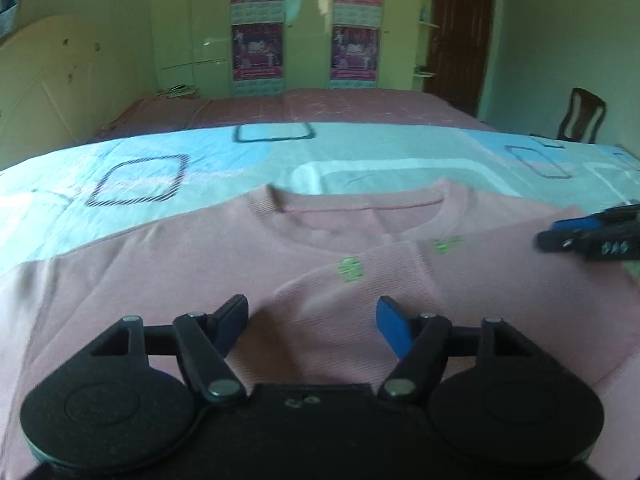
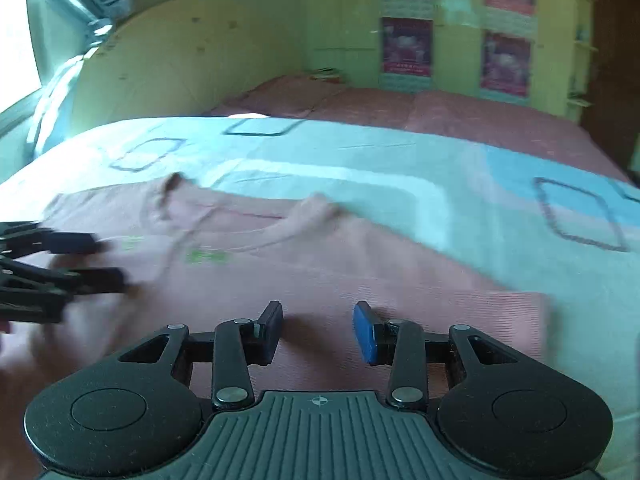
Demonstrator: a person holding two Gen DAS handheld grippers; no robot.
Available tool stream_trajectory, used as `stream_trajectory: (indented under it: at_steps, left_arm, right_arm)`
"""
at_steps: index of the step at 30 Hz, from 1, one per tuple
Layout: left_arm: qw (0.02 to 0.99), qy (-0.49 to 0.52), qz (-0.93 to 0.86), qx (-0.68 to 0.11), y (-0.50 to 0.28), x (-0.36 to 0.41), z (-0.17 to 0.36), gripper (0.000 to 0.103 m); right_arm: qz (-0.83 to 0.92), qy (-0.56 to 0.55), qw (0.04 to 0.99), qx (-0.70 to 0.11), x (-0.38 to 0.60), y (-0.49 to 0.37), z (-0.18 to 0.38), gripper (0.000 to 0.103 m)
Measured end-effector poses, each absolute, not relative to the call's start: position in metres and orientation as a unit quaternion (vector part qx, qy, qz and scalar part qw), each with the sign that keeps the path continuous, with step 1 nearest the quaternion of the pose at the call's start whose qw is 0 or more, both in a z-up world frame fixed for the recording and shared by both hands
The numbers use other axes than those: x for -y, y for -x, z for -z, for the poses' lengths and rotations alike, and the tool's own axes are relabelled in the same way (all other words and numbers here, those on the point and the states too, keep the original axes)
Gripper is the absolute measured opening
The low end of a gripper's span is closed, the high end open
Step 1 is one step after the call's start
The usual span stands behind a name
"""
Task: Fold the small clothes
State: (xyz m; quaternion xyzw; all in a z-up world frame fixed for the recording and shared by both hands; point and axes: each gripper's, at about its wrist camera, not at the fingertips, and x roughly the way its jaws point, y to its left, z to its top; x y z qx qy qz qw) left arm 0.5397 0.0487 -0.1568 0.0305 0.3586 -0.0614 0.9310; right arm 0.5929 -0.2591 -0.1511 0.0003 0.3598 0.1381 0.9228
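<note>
Left wrist view: pink sweatshirt half-folded; left gripper wide, empty. Right gripper narrower, empty. Next fold: pinch near edge squarely, keep sides aligned.

Bare sheet beyond shirt, unobstructed

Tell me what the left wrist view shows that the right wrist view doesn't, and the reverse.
Only the left wrist view: a wooden chair at the far right, a dark brown door, and the shirt's whole neckline seen square-on.

Only the right wrist view: a bright window with a curtain at the upper left, and the shirt's folded right edge.

Both: the pink shirt with green marks on the light blue patterned sheet, the cream headboard, wardrobe posters, and the left gripper and right gripper, jaws apart and empty.
</note>
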Motion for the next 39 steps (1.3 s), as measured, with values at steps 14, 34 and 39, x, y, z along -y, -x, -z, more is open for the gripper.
stream_trajectory:
  at_steps: [14,34,39]
  left_arm:
    - [0.944,-0.002,0.038,-0.329,-0.502,-0.06,0.126,0.064]
    - [0.939,-0.004,-0.034,-0.342,-0.497,-0.073,0.119,0.063]
    - [0.938,-0.025,0.066,-0.338,-0.525,-0.027,0.12,0.07]
  right_arm:
    - [-0.129,-0.037,0.925,-0.356,0.29,-0.567,0.134,0.02]
    - [-0.084,-0.026,0.926,-0.366,0.297,-0.525,0.134,0.02]
    - [-0.082,-0.028,0.925,-0.369,0.3,-0.582,0.129,0.019]
